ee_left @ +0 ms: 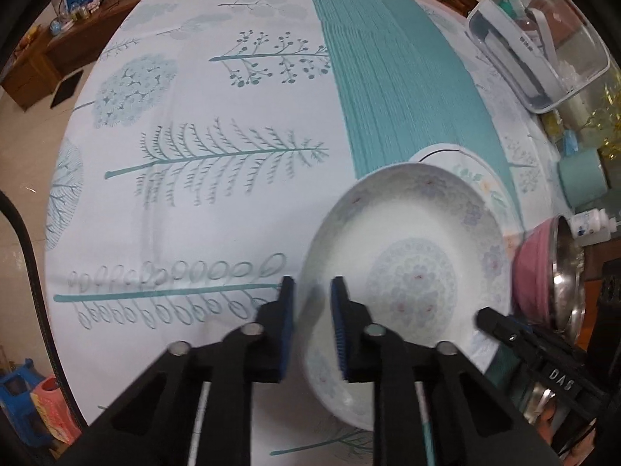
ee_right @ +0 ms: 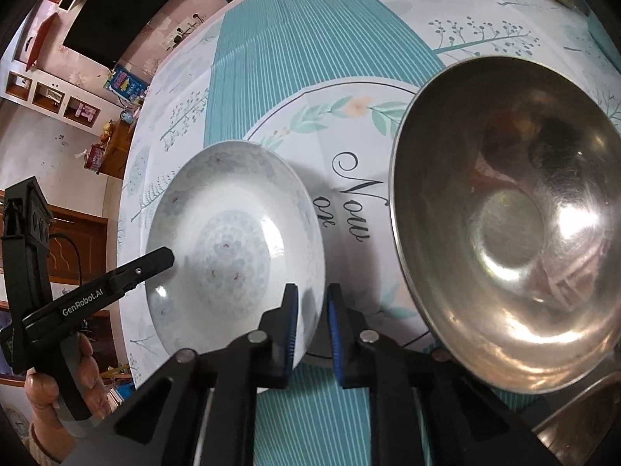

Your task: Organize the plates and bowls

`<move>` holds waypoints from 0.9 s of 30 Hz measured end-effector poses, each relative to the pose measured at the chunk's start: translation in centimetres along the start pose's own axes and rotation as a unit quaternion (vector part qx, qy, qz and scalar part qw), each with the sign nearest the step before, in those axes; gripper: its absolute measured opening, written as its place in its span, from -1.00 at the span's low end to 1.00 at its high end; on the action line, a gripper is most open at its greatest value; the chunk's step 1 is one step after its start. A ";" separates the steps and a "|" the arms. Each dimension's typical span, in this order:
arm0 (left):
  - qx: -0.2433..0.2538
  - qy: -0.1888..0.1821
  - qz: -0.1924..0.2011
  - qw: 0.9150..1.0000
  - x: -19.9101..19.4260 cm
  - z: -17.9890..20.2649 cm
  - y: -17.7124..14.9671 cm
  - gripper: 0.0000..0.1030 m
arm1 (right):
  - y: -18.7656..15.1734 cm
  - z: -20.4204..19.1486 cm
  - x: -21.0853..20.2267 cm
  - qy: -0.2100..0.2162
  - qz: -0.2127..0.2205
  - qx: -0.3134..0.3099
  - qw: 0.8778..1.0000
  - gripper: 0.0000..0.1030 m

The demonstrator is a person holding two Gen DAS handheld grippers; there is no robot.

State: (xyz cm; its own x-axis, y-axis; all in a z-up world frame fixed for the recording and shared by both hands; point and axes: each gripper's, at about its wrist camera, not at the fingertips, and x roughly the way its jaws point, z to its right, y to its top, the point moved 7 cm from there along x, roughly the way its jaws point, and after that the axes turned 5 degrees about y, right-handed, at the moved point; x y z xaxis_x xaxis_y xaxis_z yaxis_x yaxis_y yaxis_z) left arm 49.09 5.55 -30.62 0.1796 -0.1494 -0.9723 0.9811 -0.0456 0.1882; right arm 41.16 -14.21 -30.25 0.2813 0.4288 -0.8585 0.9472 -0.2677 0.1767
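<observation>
Porcelain bowl (ee_left: pixel 407 272), white with a faint blue flower pattern, sits tilted on the tablecloth-covered surface (ee_left: pixel 194 116), partly over a round placemat (ee_right: pixel 349 163) printed with leaves and script. The left gripper (ee_left: pixel 312 303) pinches the bowl's near rim, one finger outside the wall and one inside. The right gripper (ee_right: pixel 312 306) pinches the opposite rim of the same bowl in the same way, its blue pads straddling the wall. Just beside the porcelain bowl stands a steel bowl (ee_right: pixel 504 225), pink on the outside, tipped toward the camera. A clear storage box (ee_left: pixel 539 39) rests at the far edge of the surface.
</observation>
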 end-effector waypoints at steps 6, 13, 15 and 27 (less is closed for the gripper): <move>0.031 -0.005 0.003 1.000 -0.2 -0.1 -0.5 -0.84 | -0.1 0.0 0.1 0.006 -0.002 -0.006 1.000 -0.84; 0.022 -0.027 -0.018 0.999 -0.8 -0.7 -2.6 -0.87 | -1.1 -0.1 0.0 0.004 -0.019 -0.018 1.000 -0.84; 0.030 -0.029 -0.021 0.999 -1.4 -0.8 -3.7 -0.87 | -1.7 -0.1 -0.2 0.008 -0.027 -0.022 0.999 -0.84; 0.033 -0.072 -0.036 0.996 -7.2 -0.9 -12.4 -0.87 | -7.5 -1.8 -4.4 0.015 -0.049 -0.063 0.997 -0.83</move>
State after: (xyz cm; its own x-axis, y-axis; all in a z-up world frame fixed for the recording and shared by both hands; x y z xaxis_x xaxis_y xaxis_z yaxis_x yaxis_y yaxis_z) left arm 35.68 8.05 -26.03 0.0928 -0.2842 -0.9543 0.9832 -0.1251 0.1329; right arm 33.10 -12.57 -26.92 0.1895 0.4741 -0.8598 0.9815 -0.1142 0.1534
